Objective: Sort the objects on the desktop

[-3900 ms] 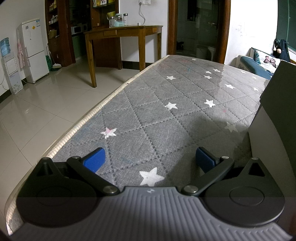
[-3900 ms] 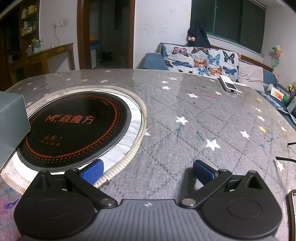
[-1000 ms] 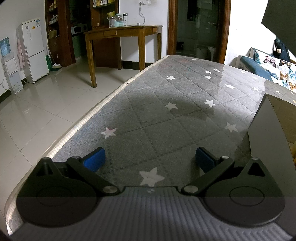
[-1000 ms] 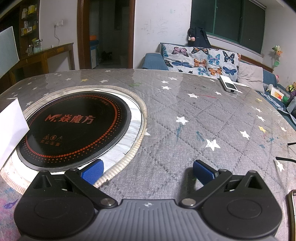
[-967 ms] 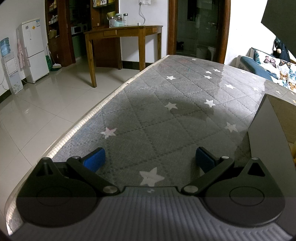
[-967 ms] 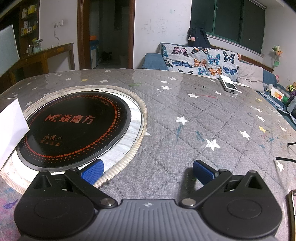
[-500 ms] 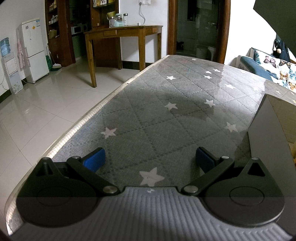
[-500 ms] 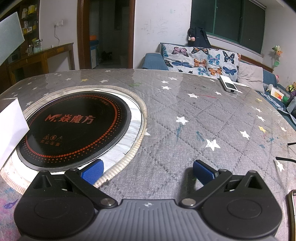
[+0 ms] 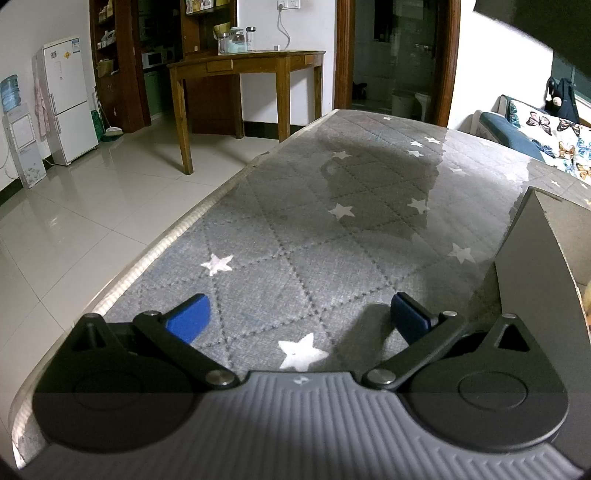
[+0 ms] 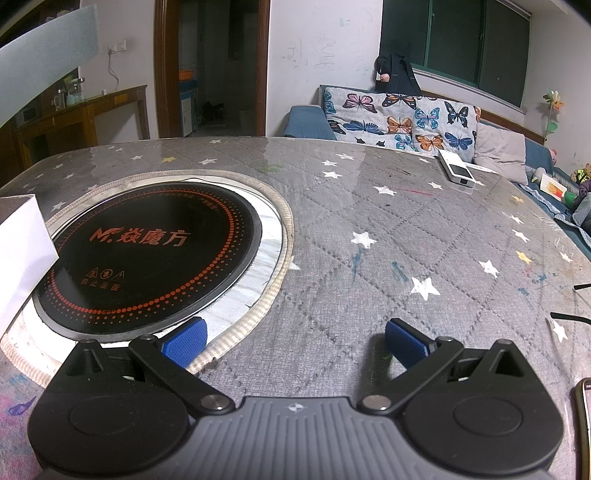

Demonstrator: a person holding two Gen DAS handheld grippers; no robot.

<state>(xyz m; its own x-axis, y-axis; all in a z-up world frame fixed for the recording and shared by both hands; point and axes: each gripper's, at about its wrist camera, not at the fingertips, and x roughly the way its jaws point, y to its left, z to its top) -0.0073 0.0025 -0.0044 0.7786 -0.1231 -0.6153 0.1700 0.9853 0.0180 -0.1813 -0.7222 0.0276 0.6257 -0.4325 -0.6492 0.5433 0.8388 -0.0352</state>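
Note:
My left gripper (image 9: pixel 297 319) rests low over the grey star-patterned tabletop (image 9: pixel 332 229), open and empty. At its right stands an open box (image 9: pixel 539 266) with a pale wall. The box's lid (image 9: pixel 546 26) hangs in the air at the top right corner, and the lid (image 10: pixel 48 62) also shows as a pale slab at the top left of the right wrist view. My right gripper (image 10: pixel 295 339) is open and empty beside a round black induction plate (image 10: pixel 147 254) set into the table. The white box (image 10: pixel 22 254) sits at the left edge there.
A white handheld device (image 10: pixel 456 170) lies at the table's far right edge. A phone corner (image 10: pixel 583 417) and thin black cables (image 10: pixel 572 317) lie at the right. The table's left edge (image 9: pixel 173 236) drops to a tiled floor; a wooden side table (image 9: pixel 243 85) and a sofa (image 10: pixel 399 114) stand beyond.
The lid, which sat on the box 3.9 s ago, has been lifted off and keeps rising toward the upper frame corners. Both grippers have stayed still and open.

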